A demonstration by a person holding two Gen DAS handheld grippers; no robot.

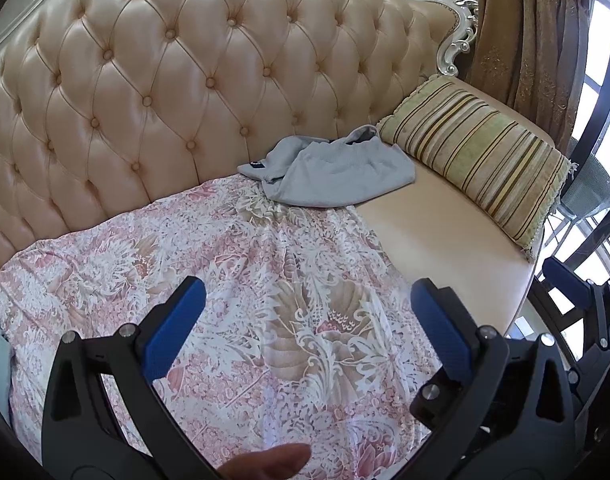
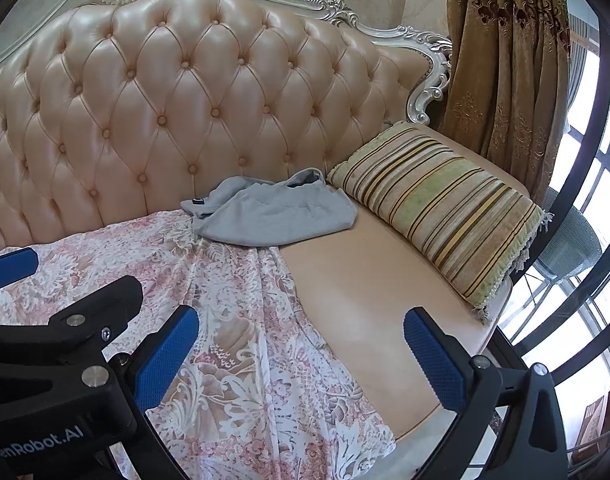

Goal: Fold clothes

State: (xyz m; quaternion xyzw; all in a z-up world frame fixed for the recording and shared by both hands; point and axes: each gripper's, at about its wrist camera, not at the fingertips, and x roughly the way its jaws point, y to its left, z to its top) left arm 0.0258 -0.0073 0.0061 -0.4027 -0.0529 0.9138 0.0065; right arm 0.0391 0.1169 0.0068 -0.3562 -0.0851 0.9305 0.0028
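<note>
Both tongs hang over the front edge of the sofa point(image 2: 369, 304) with nothing in them. The left tongs point(image 1: 305, 332) stand wide apart above the flowered cover point(image 1: 233, 264); the right tongs point(image 2: 301, 352) are just as wide, over the line where the cover ends and the bare seat begins.

The grey garment point(image 2: 273, 212) lies bunched at the back edge of the seat, against the tufted backrest point(image 2: 177, 92), half on the cover and half on the bare cushion, just beside the striped pillow point(image 2: 445, 208) at the right end. Its ribbed band faces up and one part is flopped over toward the left.

By the look of it, folding has not begun; this is the reach. The next move calls for carrying both tongs to the back of the seat, pinching the cloth at two well-separated points along an edge, then drawing it forward onto the cover and spreading it flat before any fold.
</note>
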